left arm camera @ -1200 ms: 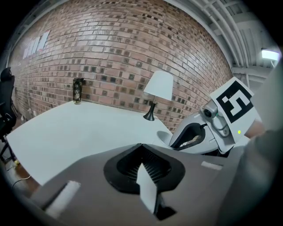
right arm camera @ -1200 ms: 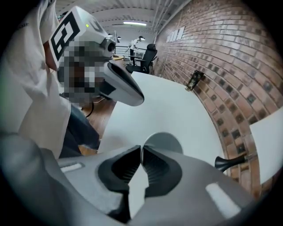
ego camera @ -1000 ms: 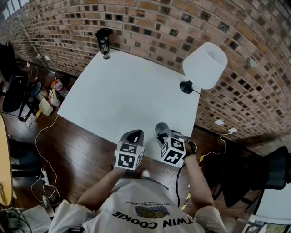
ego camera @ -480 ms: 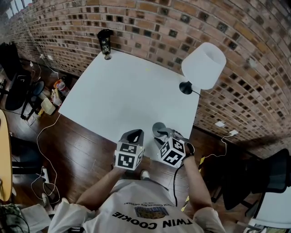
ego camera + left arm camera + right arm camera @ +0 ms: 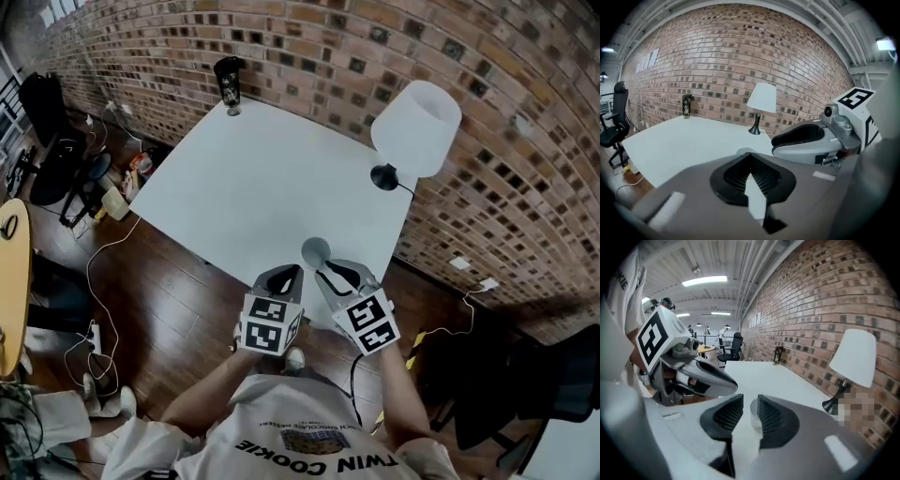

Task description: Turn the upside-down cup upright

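My right gripper (image 5: 335, 274), its jaws just opened, stands spread and pinching nothing, the grey cup (image 5: 315, 251) standing upright just ahead of it near the white surface's (image 5: 253, 178) front edge, while my left gripper (image 5: 283, 277) is pressed together, empty.

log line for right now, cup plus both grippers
cup: upright on table | right gripper: jaws just opened, apart, not gripping cup | left gripper: shut, empty | step: cup released
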Tool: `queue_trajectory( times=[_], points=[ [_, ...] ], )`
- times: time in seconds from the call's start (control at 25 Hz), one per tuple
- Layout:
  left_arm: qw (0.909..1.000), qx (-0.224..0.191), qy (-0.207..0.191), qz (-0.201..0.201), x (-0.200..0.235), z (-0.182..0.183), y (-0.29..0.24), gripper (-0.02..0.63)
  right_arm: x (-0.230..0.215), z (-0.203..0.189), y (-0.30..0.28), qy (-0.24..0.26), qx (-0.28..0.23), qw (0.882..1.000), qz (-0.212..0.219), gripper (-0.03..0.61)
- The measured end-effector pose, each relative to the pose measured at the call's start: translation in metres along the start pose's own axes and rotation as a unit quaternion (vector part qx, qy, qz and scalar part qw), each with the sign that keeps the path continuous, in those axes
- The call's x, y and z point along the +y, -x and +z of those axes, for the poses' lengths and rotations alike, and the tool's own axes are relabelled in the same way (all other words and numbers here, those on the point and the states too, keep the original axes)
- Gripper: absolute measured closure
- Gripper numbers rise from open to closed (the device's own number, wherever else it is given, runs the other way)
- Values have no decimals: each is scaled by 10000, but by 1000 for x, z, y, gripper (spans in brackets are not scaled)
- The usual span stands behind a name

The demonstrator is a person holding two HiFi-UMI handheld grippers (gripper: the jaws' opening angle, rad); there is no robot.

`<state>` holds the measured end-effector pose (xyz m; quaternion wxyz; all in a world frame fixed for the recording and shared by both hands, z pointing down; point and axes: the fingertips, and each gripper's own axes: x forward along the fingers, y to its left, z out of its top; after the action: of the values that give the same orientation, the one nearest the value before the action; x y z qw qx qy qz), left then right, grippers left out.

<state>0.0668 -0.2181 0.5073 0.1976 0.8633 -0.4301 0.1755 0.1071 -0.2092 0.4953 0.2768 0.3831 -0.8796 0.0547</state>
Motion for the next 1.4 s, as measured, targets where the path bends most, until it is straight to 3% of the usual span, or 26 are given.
queue_trajectory(
  times=[0.32, 0.64, 1.4],
  points=[
    [9996, -195, -183, 133, -41, -3, 30, 611, 7, -8, 44, -1310, -661, 9885, -353, 558],
    [9995, -223, -202, 65, -59, -18, 65, 611, 49, -11, 60, -1584, -835, 9828, -449, 575],
    [9989, -345, -155, -271, -107, -105, 217, 611, 208, -28, 143, -2006, -968, 9692, -1051, 575]
  ],
)
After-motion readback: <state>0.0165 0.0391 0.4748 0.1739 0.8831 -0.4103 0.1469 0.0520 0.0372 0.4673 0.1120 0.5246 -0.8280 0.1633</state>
